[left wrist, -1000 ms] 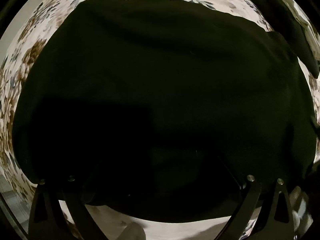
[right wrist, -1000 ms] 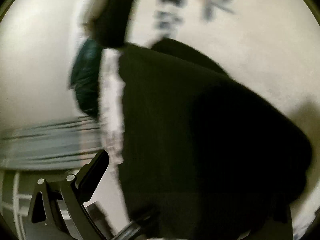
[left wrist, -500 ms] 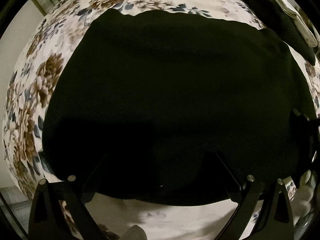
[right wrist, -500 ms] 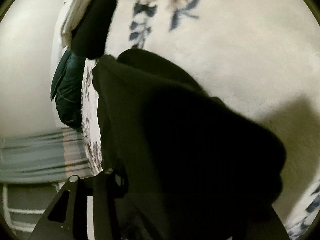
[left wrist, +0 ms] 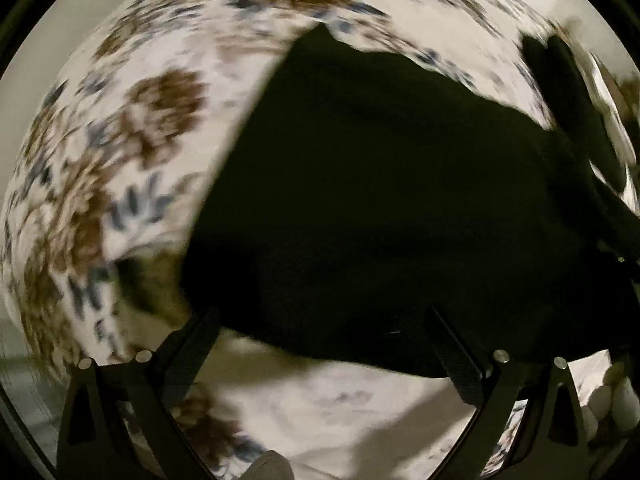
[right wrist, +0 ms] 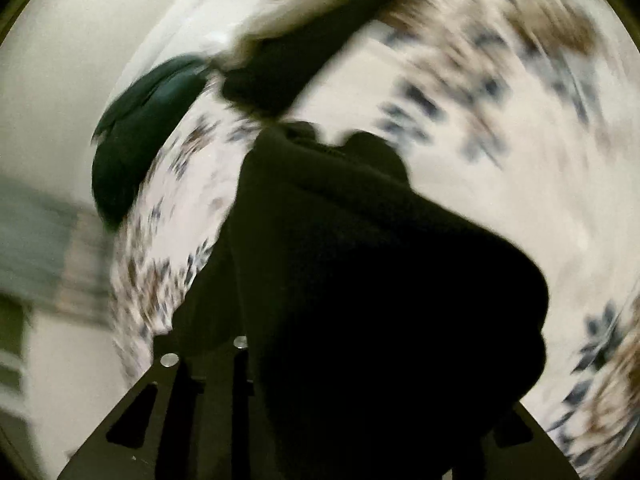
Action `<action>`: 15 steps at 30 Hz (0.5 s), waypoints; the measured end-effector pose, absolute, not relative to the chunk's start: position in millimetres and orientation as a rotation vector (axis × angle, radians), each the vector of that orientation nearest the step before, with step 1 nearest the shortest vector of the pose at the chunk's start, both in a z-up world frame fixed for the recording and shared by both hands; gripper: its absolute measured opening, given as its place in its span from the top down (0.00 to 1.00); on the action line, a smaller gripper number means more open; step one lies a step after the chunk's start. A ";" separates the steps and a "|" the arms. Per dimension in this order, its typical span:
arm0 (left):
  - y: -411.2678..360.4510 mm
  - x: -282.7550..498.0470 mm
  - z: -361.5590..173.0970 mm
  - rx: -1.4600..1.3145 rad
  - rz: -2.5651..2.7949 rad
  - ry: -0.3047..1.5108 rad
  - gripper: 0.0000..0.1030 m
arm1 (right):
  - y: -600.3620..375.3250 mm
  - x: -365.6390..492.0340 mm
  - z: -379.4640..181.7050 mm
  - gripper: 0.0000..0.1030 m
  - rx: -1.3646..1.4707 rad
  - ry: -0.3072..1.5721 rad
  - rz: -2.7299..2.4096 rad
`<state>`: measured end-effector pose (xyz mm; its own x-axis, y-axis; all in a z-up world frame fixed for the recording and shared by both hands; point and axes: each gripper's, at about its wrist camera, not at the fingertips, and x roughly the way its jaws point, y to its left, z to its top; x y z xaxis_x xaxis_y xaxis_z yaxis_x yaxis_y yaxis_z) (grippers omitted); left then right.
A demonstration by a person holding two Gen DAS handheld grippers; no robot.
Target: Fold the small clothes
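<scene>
- So the person's got a black garment [left wrist: 380,200] on a floral bedsheet [left wrist: 132,140], and it fills most of the left wrist view from the centre out to about 3 o'clock.
- Progress, as a guess: early to middle of the fold. The cloth looks like one broad panel with a bunched corner, not a neat finished packet, so there's likely at least one more fold plus smoothing left.
- Left gripper [left wrist: 320,340]: fingers stand wide apart at 7 and 5 o'clock, and the garment's near hem sits across the gap between them. Nothing looks pinched, so it reads as open and not holding anything.
- Right gripper [right wrist: 352,380]: jaws are closing, and the dark cloth is heaped right between and over them. The right-hand finger is buried in black fabric, so whether the pads are truly pressing the cloth yet is hard to tell.
- In the right wrist view the garment [right wrist: 360,260] bulges up from 6 o'clock to the centre, looking lifted and bunched.
- Edges: garment's left edge runs diagonally from 12 toward 8 o'clock in the left view, clean against the sheet.
- Room: loads of bare sheet at 9 to 11 o'clock there. Less on the other side: another dark item [left wrist: 572,108] lies at 2 o'clock, near the garment.
- Right view has a teal thing [right wrist: 136,144] at 10 o'clock by the bed's edge, so folding that way looks cramped.
</scene>
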<state>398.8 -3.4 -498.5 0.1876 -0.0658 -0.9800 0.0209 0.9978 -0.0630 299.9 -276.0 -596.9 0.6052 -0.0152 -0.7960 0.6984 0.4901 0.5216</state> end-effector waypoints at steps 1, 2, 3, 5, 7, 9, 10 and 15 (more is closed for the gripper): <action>8.4 397.1 -495.0 -0.063 -0.037 1.378 0.00 | -265.2 309.8 -584.6 0.72 0.900 0.833 -0.476; 18.8 396.4 -492.7 -0.088 -0.015 1.375 0.00 | -249.6 328.6 -571.3 0.72 0.801 0.849 -0.442; 36.3 398.0 -489.2 -0.124 0.021 1.369 0.00 | -241.5 353.4 -560.2 0.72 0.733 0.862 -0.418; 64.3 393.5 -485.5 -0.174 0.074 1.358 0.00 | -201.1 369.7 -544.2 0.73 0.564 0.904 -0.335; 95.2 392.6 -482.0 -0.218 0.142 1.340 0.00 | -143.2 393.8 -536.4 0.72 0.365 0.949 -0.227; 125.0 387.1 -481.0 -0.253 0.216 1.326 0.00 | -74.8 423.4 -539.5 0.73 0.129 1.013 -0.104; 139.2 383.9 -482.0 -0.266 0.250 1.322 0.00 | -41.6 433.5 -545.4 0.73 0.024 1.043 -0.039; 188.8 372.7 -495.3 -0.328 0.353 1.344 0.00 | 82.2 415.6 -603.1 0.73 -0.420 1.118 0.157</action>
